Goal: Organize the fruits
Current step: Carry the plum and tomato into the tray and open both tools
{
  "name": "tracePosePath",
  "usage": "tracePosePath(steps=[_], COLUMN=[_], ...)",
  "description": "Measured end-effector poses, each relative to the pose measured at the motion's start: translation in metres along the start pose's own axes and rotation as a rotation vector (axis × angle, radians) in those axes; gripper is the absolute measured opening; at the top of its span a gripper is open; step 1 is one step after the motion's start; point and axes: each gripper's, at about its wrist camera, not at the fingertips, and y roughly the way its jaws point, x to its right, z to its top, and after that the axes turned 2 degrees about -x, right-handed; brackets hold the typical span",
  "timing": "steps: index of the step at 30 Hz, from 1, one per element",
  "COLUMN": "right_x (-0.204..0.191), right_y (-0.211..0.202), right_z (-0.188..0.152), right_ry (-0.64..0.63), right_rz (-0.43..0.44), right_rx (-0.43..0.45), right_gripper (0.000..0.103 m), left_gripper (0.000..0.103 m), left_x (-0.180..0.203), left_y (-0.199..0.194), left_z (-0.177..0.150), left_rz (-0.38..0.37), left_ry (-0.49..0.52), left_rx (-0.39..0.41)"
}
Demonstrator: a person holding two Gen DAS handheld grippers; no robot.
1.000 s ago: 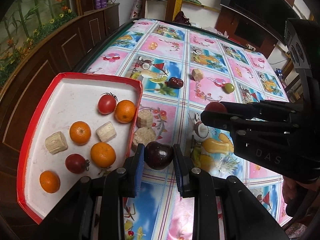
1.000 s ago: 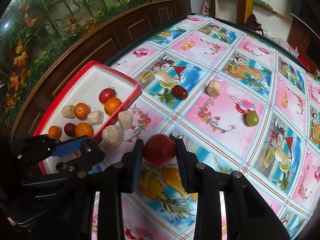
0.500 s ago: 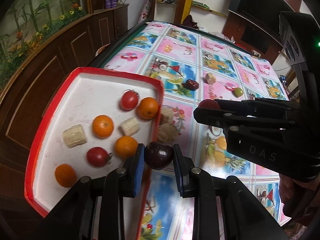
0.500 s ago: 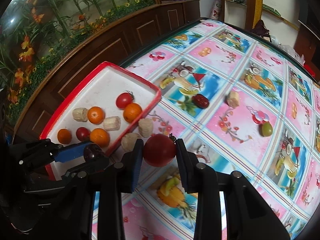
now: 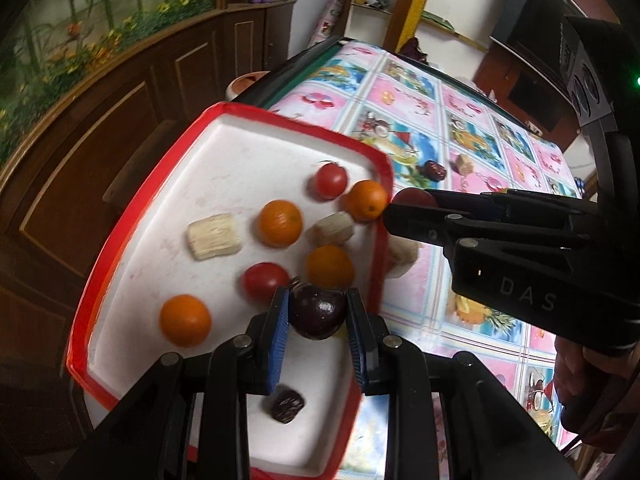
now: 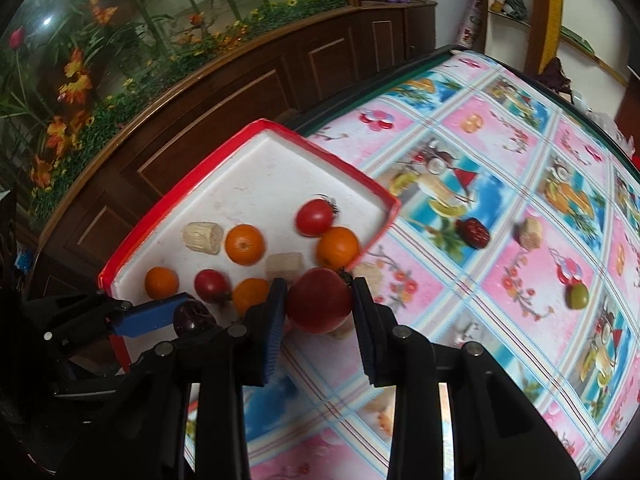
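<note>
Now both fruits are being carried to the red-rimmed tray [image 5: 120, 216] on the counter [image 6: 500, 208], and the next move calls for lowering each onto bare white floor among the oranges [image 5: 279, 223] before letting go. Left claw [image 5: 318, 316], narrowly parted, grips a dark plum [image 5: 317, 313] above the tray. Right claw [image 6: 320, 306] pinches a red tomato [image 6: 319, 305] just over the tray's near rim.
</note>
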Motion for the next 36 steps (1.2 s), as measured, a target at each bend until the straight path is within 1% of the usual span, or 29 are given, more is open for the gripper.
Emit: tracePosePath(steps=[6,8,12,14,18,20,24,28,33,36], right_x=[-0.018,-0.023,-0.029,-0.031,-0.028,-0.028,-0.034,-0.044,-0.053,-0.055], right_y=[0.012,0.016,0.027,0.035,0.052,0.060,0.076,0.089,0.106,0.108], right_z=[0.007,0.011,0.023,0.032,0.048,0.057,0.070,0.072,0.069,0.068], right_ry=[-0.031,-0.035,-0.027,-0.024,0.027,0.050,0.063,0.045,0.011,-0.008], right_rz=[0.017,0.022,0.037,0.036,0.048,0.055,0.061,0.047,0.017,0.009], right_rx=[-0.013,-0.017,-0.025,-0.031,-0.051,-0.055,-0.080,-0.105,-0.140,-0.138], right_gripper=[0.035,0.035,0.035,0.035,0.035,0.035,0.035,0.035,0.035,0.035], left_gripper=[0.027,0.027,0.027,0.027,0.027,0.027,0.027,0.027,0.027,0.027], left_x=[-0.034,-0.045,-0.056,-0.057,-0.060,-0.060,-0.060,-0.054,-0.053,-0.051], left_y=[0.002,0.005,0.010,0.012,0.017,0.020,0.022,0.028,0.037,0.038], left_z=[-0.006,-0.008,-0.013,-0.016,-0.018,-0.016,-0.010,-0.005,-0.005,-0.006], left_rz=[-0.009,-0.027,-0.068,-0.081,-0.100,-0.119,-0.129,-0.123,-0.126,-0.118], left_ry=[-0.094,-0.132,-0.167,-0.168,-0.172,-0.169,-0.148,-0.111,-0.100,-0.082], left_rx=[-0.021,-0.038,-0.063,-0.068,-0.078,-0.083,-0.081,-0.094,-0.121,-0.118])
